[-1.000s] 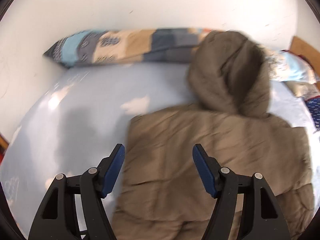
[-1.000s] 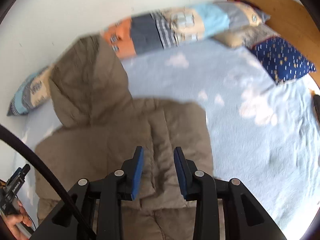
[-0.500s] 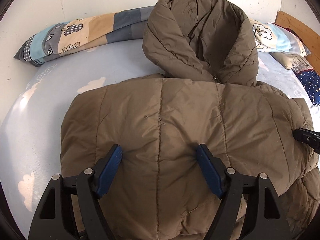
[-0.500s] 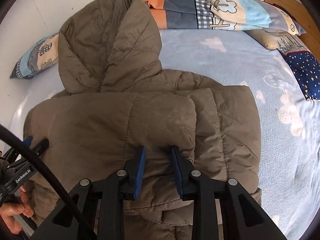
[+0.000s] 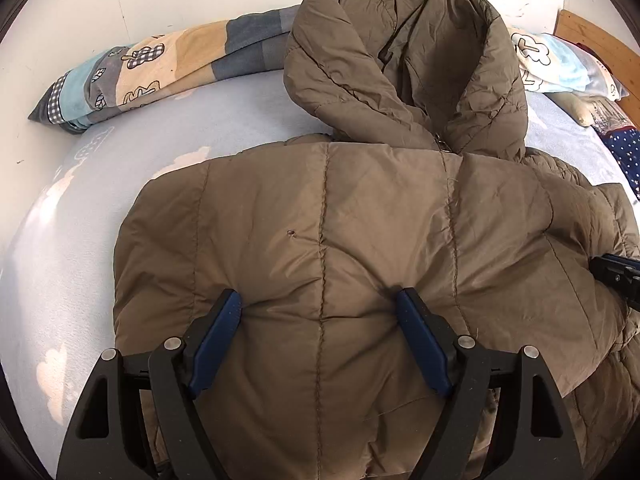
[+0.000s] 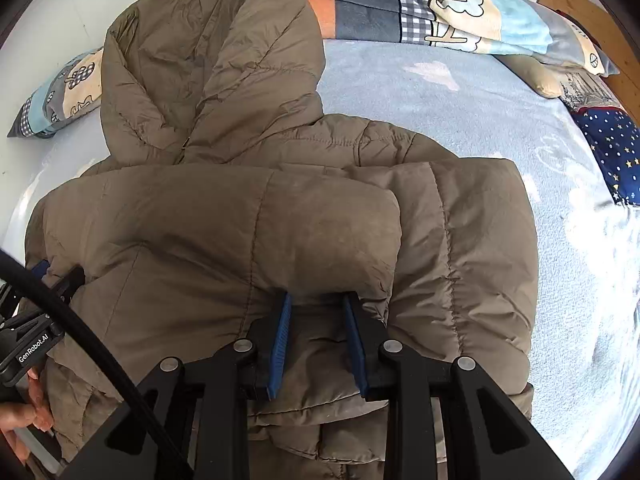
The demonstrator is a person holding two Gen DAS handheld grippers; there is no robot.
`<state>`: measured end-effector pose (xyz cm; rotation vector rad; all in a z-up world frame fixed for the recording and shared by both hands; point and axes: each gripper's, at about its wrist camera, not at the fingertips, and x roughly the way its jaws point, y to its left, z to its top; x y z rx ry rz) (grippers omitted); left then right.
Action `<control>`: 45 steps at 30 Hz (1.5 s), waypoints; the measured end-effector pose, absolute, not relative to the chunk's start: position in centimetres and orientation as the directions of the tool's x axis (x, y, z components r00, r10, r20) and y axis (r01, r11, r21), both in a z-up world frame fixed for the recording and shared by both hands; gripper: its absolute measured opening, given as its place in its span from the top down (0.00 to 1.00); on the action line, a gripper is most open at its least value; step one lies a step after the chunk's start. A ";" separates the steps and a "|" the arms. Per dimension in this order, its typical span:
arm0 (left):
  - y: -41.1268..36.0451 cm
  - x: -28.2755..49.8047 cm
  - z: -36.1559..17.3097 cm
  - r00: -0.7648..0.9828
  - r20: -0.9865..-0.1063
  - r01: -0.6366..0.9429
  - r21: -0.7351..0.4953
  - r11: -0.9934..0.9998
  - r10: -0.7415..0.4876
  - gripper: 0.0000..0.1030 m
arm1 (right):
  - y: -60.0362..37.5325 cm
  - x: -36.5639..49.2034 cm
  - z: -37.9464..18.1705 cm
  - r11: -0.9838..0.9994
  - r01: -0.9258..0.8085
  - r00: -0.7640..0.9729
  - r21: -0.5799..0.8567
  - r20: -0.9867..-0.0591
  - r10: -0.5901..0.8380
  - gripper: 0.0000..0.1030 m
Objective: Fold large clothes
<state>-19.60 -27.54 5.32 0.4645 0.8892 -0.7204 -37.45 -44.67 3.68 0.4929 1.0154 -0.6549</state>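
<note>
A brown hooded puffer jacket (image 5: 320, 216) lies on the light blue bed, folded over itself, hood toward the wall; it also fills the right wrist view (image 6: 248, 216). My left gripper (image 5: 320, 300) is open wide, its blue pads pressing down on the jacket's top layer. My right gripper (image 6: 316, 300) has its jaws partly closed around the edge of the folded-over top layer near the jacket's right side. The right gripper's tip shows at the right edge of the left wrist view (image 5: 616, 276).
A patchwork pillow (image 5: 160, 68) lies along the wall behind the jacket. A navy star-print cushion (image 6: 608, 144) and a wooden headboard (image 6: 592, 20) are at the right. The blue sheet (image 6: 500, 108) lies to the right of the jacket. A hand (image 6: 20, 428) holds the left gripper.
Both grippers have moved forward and down onto the jacket. The jacket's lower part now lies folded over its body. The right gripper's jaws stay narrow around the fold.
</note>
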 end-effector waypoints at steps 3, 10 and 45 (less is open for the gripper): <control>-27.5 -19.6 5.3 0.426 -0.826 0.730 0.072 0.680 -0.370 0.21 | -44.5 -37.2 3.5 0.712 0.699 0.363 0.064 -0.890 -0.276 0.72; -27.0 -20.2 7.5 0.416 -0.822 0.734 0.051 0.677 -0.388 0.22 | -42.8 -37.1 5.5 0.730 0.683 0.358 0.002 -0.873 -0.333 0.71; -26.0 -21.7 5.9 0.395 -0.853 0.773 0.109 0.626 -0.340 0.17 | -39.9 -36.6 4.3 0.764 0.638 0.300 -0.094 -0.884 -0.359 0.71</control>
